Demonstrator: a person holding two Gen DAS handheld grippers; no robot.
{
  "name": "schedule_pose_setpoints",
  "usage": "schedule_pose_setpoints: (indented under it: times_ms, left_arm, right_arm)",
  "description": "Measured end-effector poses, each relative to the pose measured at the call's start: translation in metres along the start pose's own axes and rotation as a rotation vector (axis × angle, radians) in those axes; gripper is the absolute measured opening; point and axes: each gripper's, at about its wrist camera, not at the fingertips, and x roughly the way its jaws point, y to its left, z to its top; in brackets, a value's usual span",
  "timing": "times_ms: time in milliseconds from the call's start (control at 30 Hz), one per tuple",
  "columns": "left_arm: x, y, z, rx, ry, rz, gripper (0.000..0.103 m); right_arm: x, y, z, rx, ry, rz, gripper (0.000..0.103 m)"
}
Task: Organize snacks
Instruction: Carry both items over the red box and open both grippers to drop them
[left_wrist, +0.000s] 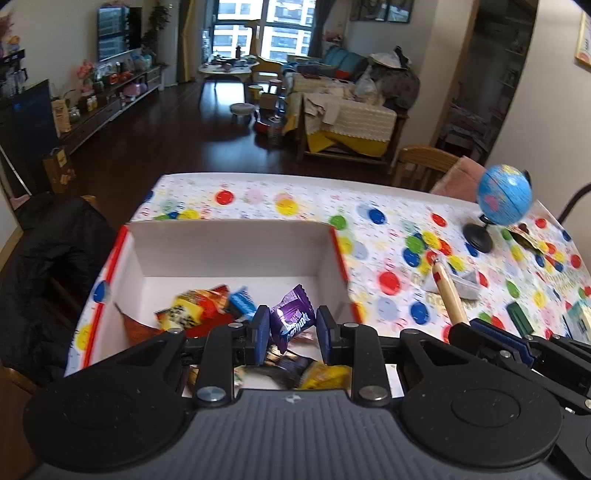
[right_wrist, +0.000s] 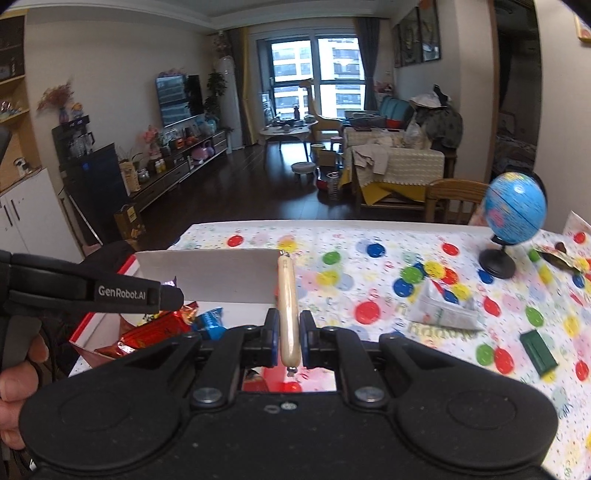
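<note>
A white box (left_wrist: 229, 247) with red edges stands on the dotted tablecloth and holds several wrapped snacks (left_wrist: 195, 306). My left gripper (left_wrist: 291, 325) is over the box, open, with a purple candy wrapper (left_wrist: 291, 314) between its fingers, touching the left one. My right gripper (right_wrist: 288, 330) is shut on a beige sausage stick (right_wrist: 287, 306), held upright beside the box's right wall (right_wrist: 207, 273). The stick also shows in the left wrist view (left_wrist: 448, 291). The left gripper shows at the left of the right wrist view (right_wrist: 140, 293).
A blue globe (right_wrist: 515, 208) on a black stand is at the table's far right. A clear packet (right_wrist: 443, 306), a green packet (right_wrist: 537, 349) and a brown wrapper (right_wrist: 561, 254) lie on the cloth. A wooden chair (right_wrist: 456, 197) stands behind the table.
</note>
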Motion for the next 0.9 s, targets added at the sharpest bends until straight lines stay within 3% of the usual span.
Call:
schedule_pose_setpoints:
  times_ms: [533,900]
  left_arm:
    - [0.044,0.086,0.027,-0.096,0.033,0.125,0.026]
    - [0.102,0.116,0.027,-0.099,0.138,0.192,0.027]
  right_arm:
    - [0.073,0.046,0.011,-0.118,0.097,0.021,0.010]
    - [0.131,0.063,-0.006,-0.178,0.234,0.050,0.010]
